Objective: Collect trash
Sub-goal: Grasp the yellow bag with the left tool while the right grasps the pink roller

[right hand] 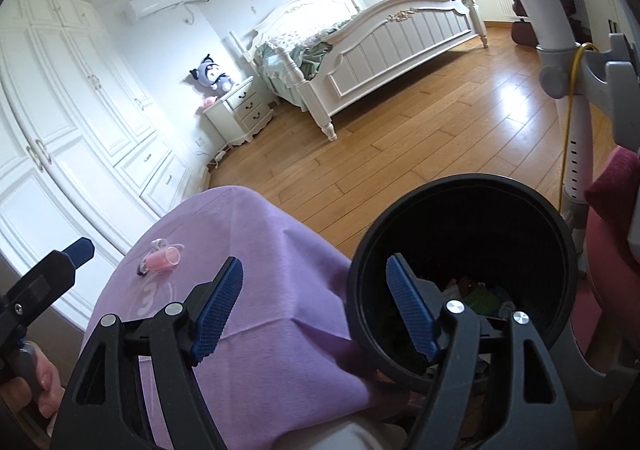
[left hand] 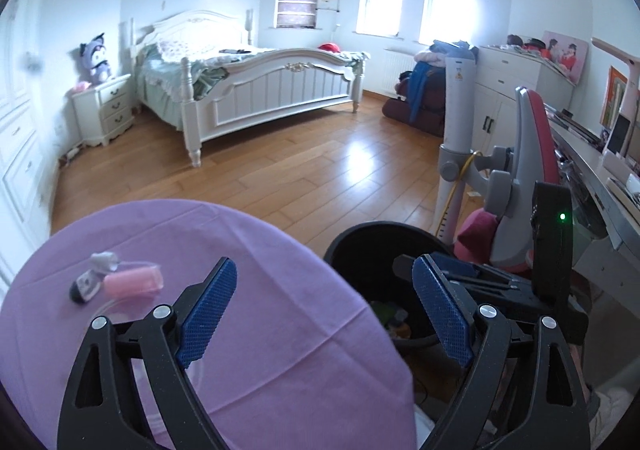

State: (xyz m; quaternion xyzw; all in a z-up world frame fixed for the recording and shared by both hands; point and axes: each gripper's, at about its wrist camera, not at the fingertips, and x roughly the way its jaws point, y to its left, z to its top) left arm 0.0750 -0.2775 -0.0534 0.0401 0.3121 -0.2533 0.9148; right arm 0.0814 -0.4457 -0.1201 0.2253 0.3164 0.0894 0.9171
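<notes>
A round table under a purple cloth point(left hand: 248, 250) fills the lower left of the left wrist view. On its far left lie a pink tube in clear wrap point(left hand: 132, 282), a small black-and-white piece point(left hand: 86, 286) and a grey-white scrap point(left hand: 103, 260). A black bin point(left hand: 360, 234) stands beside the table's right edge with several bits of trash inside point(right hand: 480, 294). My left gripper point(left hand: 324, 262) is open and empty, straddling the table edge and the bin. My right gripper point(right hand: 315, 262) is open and empty too, its right finger over the bin point(right hand: 472, 179). The pink tube point(right hand: 162, 258) lies far left of it.
A grey and red chair point(left hand: 528, 153) and a white pole point(left hand: 456, 137) with a yellow cable stand right behind the bin. A desk point(left hand: 600, 185) runs along the right. Wooden floor point(left hand: 320, 169) stretches to a white bed point(left hand: 260, 89). A hand point(right hand: 32, 382) grips the left tool's handle.
</notes>
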